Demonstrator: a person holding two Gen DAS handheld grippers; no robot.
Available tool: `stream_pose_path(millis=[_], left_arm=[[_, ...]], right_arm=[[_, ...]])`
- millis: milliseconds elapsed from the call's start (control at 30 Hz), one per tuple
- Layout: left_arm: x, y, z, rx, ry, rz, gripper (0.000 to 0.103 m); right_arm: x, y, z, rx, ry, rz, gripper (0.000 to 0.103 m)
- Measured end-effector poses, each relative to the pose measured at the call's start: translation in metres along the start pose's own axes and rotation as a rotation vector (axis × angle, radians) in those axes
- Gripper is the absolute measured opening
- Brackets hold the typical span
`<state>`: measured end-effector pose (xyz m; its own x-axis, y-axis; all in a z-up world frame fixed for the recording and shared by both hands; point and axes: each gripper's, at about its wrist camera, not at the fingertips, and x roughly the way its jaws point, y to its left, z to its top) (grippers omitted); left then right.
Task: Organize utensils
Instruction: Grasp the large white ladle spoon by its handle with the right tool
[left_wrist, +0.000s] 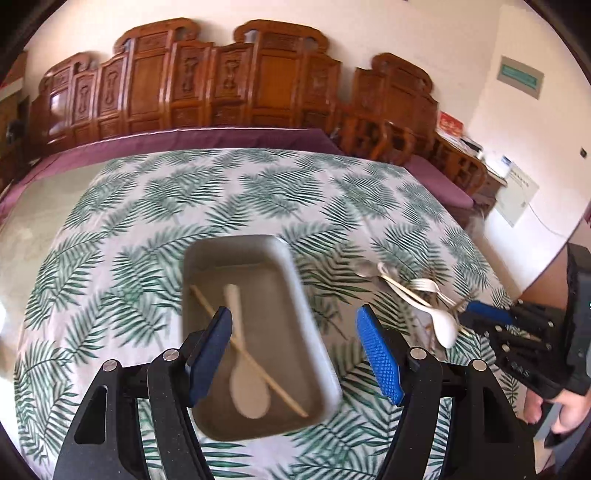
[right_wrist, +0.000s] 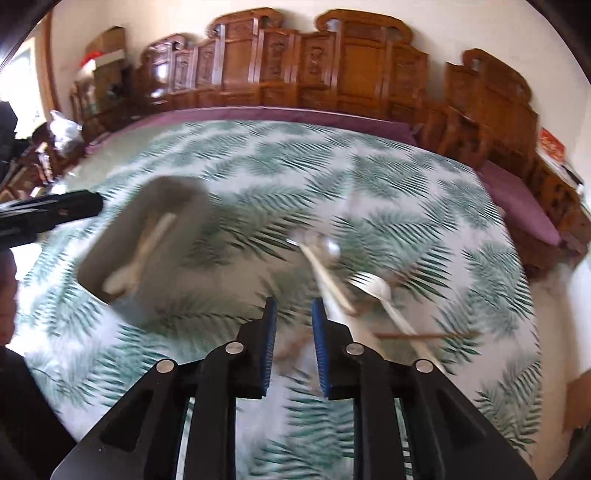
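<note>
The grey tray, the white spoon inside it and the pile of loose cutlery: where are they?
grey tray (left_wrist: 312, 314): left wrist view, on its right rim.
white spoon (left_wrist: 249, 393): left wrist view, on its bowl.
pile of loose cutlery (right_wrist: 376, 286): right wrist view, on a white spoon's bowl.

Tray (left_wrist: 314, 295): grey, rectangular, rounded corners, upright on the cloth, directly under and ahead of my left gripper (left_wrist: 295, 354).
White spoon in tray (left_wrist: 243, 384): flat on the floor, bowl toward me, handle pointing away.
Chopstick in tray (left_wrist: 258, 369): pale wood, lying diagonally across the spoon's handle.
Loose pile (right_wrist: 343, 273): outside the tray, just ahead and right of my right gripper (right_wrist: 293, 310).
Metal spoon (right_wrist: 328, 247): shiny, at the pile's far end.
White fork (right_wrist: 364, 278): tines toward the tray.
White spoon in pile (left_wrist: 445, 325): bowl near me.
Loose chopsticks (right_wrist: 328, 280): pale, angled; another brown stick (right_wrist: 424, 335) lies crosswise.
</note>
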<state>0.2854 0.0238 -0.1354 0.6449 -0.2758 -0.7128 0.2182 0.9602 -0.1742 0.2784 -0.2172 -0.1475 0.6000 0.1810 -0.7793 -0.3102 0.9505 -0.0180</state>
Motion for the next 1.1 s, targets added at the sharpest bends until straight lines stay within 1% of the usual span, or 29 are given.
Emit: stream_pose_path(millis=[133,200,233,300,367,400,567,667,733,800,1000,1100], left_arm=[[0.007,-0.018,-0.006,0.031,0.014,-0.013,0.067],[0.01,-0.024,-0.008,0.034,0.019,-0.015,0.067],[0.012,-0.026,-0.01,0.035,0.023,-0.016,0.067],[0.017,-0.032,-0.013,0.032,0.031,-0.017,0.067],[0.021,-0.038,-0.017,0.027,0.04,-0.028,0.067],[0.022,-0.04,-0.018,0.029,0.044,-0.032,0.067],[0.031,-0.059,-0.027,0.078,0.065,-0.028,0.067],[0.033,-0.062,-0.028,0.088,0.073,-0.027,0.067],[0.034,-0.062,-0.028,0.091,0.076,-0.027,0.067],[0.036,-0.062,-0.028,0.092,0.079,-0.023,0.067],[0.037,-0.066,-0.03,0.1,0.084,-0.019,0.067],[0.038,-0.066,-0.03,0.101,0.084,-0.019,0.067]], right_arm=[[0.014,-0.023,-0.016,0.015,0.03,-0.048,0.042],[0.02,-0.024,-0.023,0.01,0.041,-0.062,0.048],[0.024,-0.026,-0.027,0.01,0.047,-0.065,0.049],[0.033,-0.025,-0.03,0.005,0.062,-0.067,0.049],[0.04,-0.021,-0.035,-0.027,0.067,-0.078,0.051],[0.042,-0.019,-0.037,-0.04,0.068,-0.083,0.053],[0.054,-0.019,-0.041,-0.062,0.084,-0.096,0.053],[0.059,-0.015,-0.039,-0.083,0.088,-0.112,0.053],[0.063,-0.011,-0.039,-0.11,0.094,-0.127,0.056],[0.067,-0.007,-0.04,-0.138,0.105,-0.148,0.056],[0.068,-0.016,-0.04,-0.113,0.112,-0.169,0.056],[0.062,-0.024,-0.038,-0.084,0.108,-0.172,0.051]])
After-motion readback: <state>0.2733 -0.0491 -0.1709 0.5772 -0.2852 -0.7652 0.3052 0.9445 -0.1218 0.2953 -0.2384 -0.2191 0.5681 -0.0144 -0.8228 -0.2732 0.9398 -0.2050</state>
